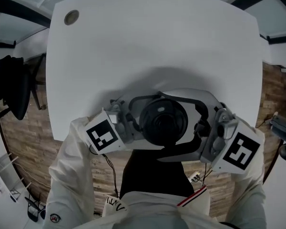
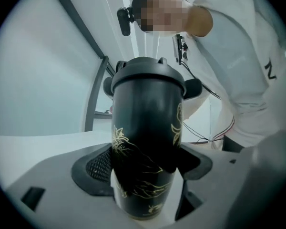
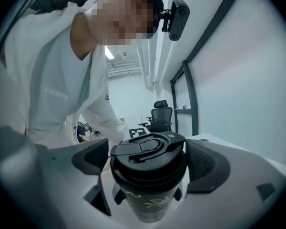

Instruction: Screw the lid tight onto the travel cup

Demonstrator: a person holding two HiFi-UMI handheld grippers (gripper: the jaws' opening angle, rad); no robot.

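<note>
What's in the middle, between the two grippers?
A black travel cup with gold flowers, its black plastic lid on. The head view shows it between the left gripper, clamped on its body, and the right gripper, clamped on that lid.

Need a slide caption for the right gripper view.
Right tool clamps the black plastic lid on a black travel cup with gold flowers, person in white behind.

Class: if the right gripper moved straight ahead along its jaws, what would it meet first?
The lid of the travel cup: the right gripper holds it between its jaws, so nothing lies nearer.
</note>
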